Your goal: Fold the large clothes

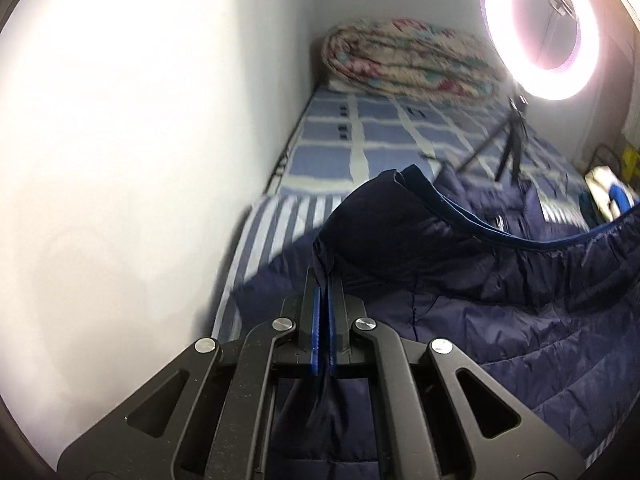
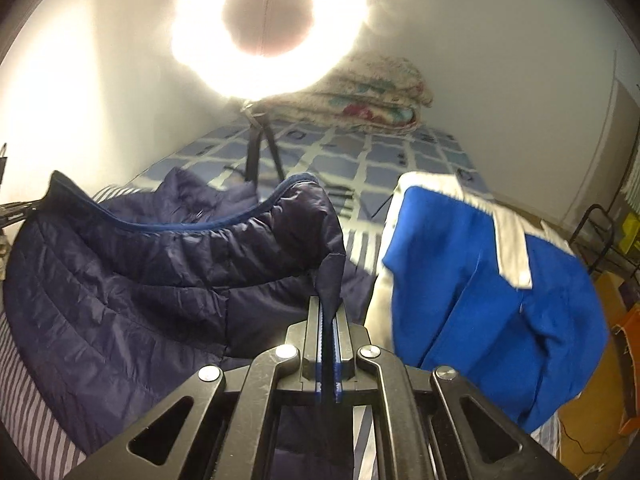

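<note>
From my left wrist view, the left gripper [image 1: 323, 284] has its blue pads pressed together on a fold of the navy quilted jacket [image 1: 500, 292], the fabric pinched between the jaws and running down behind them. On the right wrist view, the right gripper [image 2: 329, 304] likewise clamps a corner of the same navy quilted jacket [image 2: 140, 280], a flap of it sticking up out of the closed pads. The jacket hangs slack between my two grips, its blue-trimmed edge [image 2: 192, 222] curving in a sagging arc, the rest spilling onto the bed. Beneath it I see a striped sheet [image 1: 280, 216] near me and a blue checked bedspread [image 1: 360, 136] further on. Just right of my right gripper lies a bright blue garment with grey-white bands [image 2: 480, 280], close beside the jacket; touching or not, I cannot tell. A lit ring light [image 1: 540, 28] on a small tripod [image 1: 508, 148] stands on the bedspread beyond the jacket. A folded floral quilt [image 1: 408, 60] sits at the far end against the white wall [image 1: 140, 120]. Both views are slightly blurred.
</note>
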A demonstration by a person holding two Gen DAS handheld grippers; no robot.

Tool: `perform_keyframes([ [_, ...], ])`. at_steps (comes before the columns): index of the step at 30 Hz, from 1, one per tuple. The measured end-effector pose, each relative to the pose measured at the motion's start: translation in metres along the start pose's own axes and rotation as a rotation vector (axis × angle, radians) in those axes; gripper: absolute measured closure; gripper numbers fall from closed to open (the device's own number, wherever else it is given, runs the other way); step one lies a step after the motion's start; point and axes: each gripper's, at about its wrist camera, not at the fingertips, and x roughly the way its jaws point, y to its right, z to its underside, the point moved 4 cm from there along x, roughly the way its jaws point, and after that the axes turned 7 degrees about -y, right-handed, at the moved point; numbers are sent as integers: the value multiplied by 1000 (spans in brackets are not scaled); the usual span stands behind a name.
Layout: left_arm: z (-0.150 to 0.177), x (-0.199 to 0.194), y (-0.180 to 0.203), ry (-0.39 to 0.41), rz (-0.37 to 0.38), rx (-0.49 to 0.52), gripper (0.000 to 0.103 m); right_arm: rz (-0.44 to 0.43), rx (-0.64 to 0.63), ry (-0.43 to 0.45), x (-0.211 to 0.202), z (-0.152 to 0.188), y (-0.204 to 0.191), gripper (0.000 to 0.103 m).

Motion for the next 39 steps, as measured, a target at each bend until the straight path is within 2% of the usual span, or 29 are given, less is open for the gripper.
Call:
perform_keyframes([
  [7,-46,51,13,28,-89,-7,102,129,16,-10,55,-42,6,102],
  [10,-48,87,22,-7,-147,-5,102,202,-17,-40,85,-50,3,102],
  [14,-34,128,33,-82,-217,23,102,289,-97,-99,116,-44,-5,102],
  [17,-26,142,33,-125,-253,26,87,306,-122,-152,135,-36,-6,101],
  [18,-27,141,32,-126,-262,23,75,307,-120,-165,138,-35,-5,101],
  [19,-29,133,30,-109,-265,5,66,301,-111,-172,138,-36,-3,94],
  [22,-34,98,30,-41,-207,-46,65,262,-82,-140,123,-39,0,71],
  [23,-34,86,33,-24,-165,-59,65,246,-68,-118,111,-41,2,69],
  [25,-30,57,58,-15,-15,-45,65,174,-14,-94,92,-39,3,69],
  [28,-18,41,103,-47,92,42,65,13,49,-62,62,-26,-5,68],
  [30,-7,40,141,-75,143,118,65,-39,37,-63,50,-12,-20,68],
  [33,2,50,184,-83,142,202,65,-107,4,-91,44,8,-44,69],
  [35,5,68,200,-117,142,218,65,-128,-24,-112,47,21,-59,68],
  [39,29,119,220,-198,33,284,65,-135,-39,-170,63,44,-72,69],
])
